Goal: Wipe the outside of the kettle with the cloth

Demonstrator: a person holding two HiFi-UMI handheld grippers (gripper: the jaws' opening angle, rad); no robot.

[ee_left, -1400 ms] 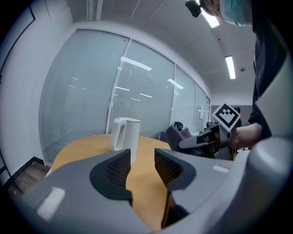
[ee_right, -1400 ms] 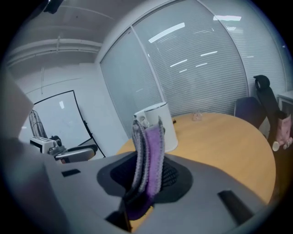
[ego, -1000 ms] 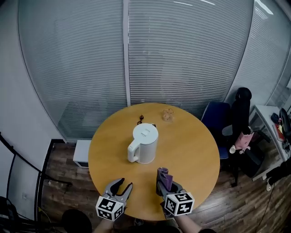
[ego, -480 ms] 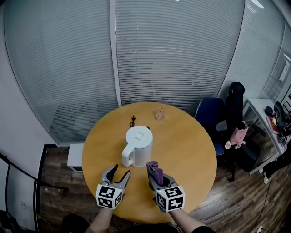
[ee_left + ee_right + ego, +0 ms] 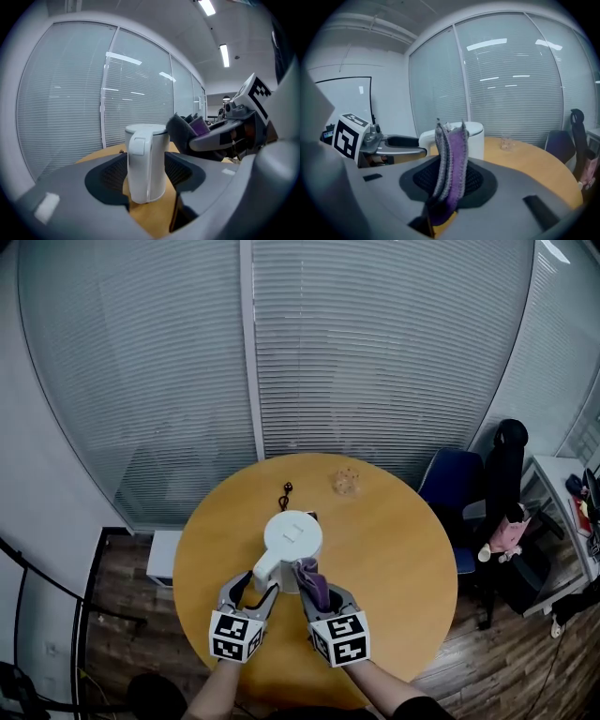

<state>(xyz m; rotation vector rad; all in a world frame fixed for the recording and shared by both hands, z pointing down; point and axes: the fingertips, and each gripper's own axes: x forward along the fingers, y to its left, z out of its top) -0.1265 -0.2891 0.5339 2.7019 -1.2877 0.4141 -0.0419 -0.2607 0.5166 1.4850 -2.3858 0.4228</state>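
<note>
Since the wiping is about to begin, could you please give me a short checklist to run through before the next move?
1. Purple and grey folded cloth clamped in the right gripper: ok.
2. White electric kettle upright on the round wooden table, lid shut: ok.
3. Left gripper steadying the kettle: not ok; its jaws are opening, the kettle stands in line between them, unpressed.
4. Cloth touching the kettle's wall: cannot tell; the head view shows them close.
5. Small black item and clear glass piece behind the kettle, apart from it: ok.
</note>
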